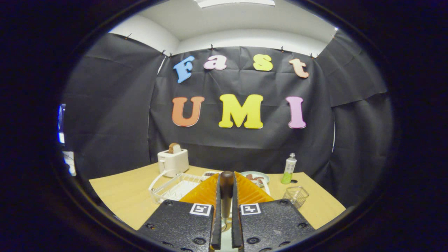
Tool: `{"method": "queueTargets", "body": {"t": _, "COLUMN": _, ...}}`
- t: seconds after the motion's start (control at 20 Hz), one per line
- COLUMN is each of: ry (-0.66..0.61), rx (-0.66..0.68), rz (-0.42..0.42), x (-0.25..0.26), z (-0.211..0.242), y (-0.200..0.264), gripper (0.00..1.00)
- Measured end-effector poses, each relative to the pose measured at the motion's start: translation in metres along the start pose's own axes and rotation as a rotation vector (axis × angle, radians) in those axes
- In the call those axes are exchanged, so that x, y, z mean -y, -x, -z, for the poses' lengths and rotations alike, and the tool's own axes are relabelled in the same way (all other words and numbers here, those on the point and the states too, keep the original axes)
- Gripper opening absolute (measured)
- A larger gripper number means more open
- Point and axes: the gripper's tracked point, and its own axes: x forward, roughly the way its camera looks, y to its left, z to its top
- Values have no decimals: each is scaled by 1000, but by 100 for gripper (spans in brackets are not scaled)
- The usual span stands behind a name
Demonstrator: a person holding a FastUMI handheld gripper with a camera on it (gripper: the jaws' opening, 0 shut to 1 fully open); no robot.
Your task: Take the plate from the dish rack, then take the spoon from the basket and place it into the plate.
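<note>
Spoon point(226, 189): one, dark handle upright, pinched between the two jaws of the gripper point(226, 203), which press on it from both sides. Plate point(257, 176): one, on the desk point(119, 196) beyond the jaws, partly hidden. Dish rack point(175, 187): one, white wire, far left of the jaws. Basket point(296, 196): one, small wire, right of the jaws. Toaster point(173, 161): one, white, far left, one slice in it. Bottle point(289, 168): one, far right.

Black-and-white square markers point(200, 209) sit on the gripper point(226, 177), clamped on the spoon point(226, 190); the bottle point(289, 168) label seems unreadable.
</note>
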Motion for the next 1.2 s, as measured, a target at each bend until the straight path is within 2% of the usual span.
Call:
{"method": "queueTargets", "body": {"t": 0.2, "ry": -36, "rx": -36, "rz": -12, "x": -26, "z": 31, "y": -11, "gripper": 17}}
{"method": "queueTargets", "body": {"t": 0.45, "ry": -46, "rx": -98, "rz": 0, "x": -34, "z": 70, "y": -24, "gripper": 17}}
{"method": "queueTargets", "body": {"t": 0.6, "ry": -71, "rx": -89, "rz": 19, "x": -24, "z": 79, "y": -22, "gripper": 19}}
{"method": "queueTargets", "body": {"t": 0.7, "ry": -109, "rx": -65, "rz": 2, "x": -24, "z": 73, "y": -17, "gripper": 23}}
{"method": "queueTargets", "body": {"t": 0.95, "ry": -205, "rx": -96, "rz": 50, "x": 8, "z": 77, "y": -1, "gripper": 63}}
{"method": "queueTargets", "body": {"t": 1.0, "ry": -229, "rx": -92, "rz": 61, "x": 13, "z": 75, "y": 4, "gripper": 63}}
{"method": "queueTargets", "body": {"t": 1.05, "ry": -243, "rx": -97, "rz": 85, "x": 20, "z": 74, "y": 8, "gripper": 73}}
{"method": "queueTargets", "body": {"t": 1.15, "ry": -223, "rx": -111, "rz": 91, "x": 31, "z": 74, "y": 10, "gripper": 91}}
{"method": "queueTargets", "body": {"t": 1.2, "ry": -198, "rx": -128, "rz": 113, "x": 36, "z": 75, "y": 15, "gripper": 95}}
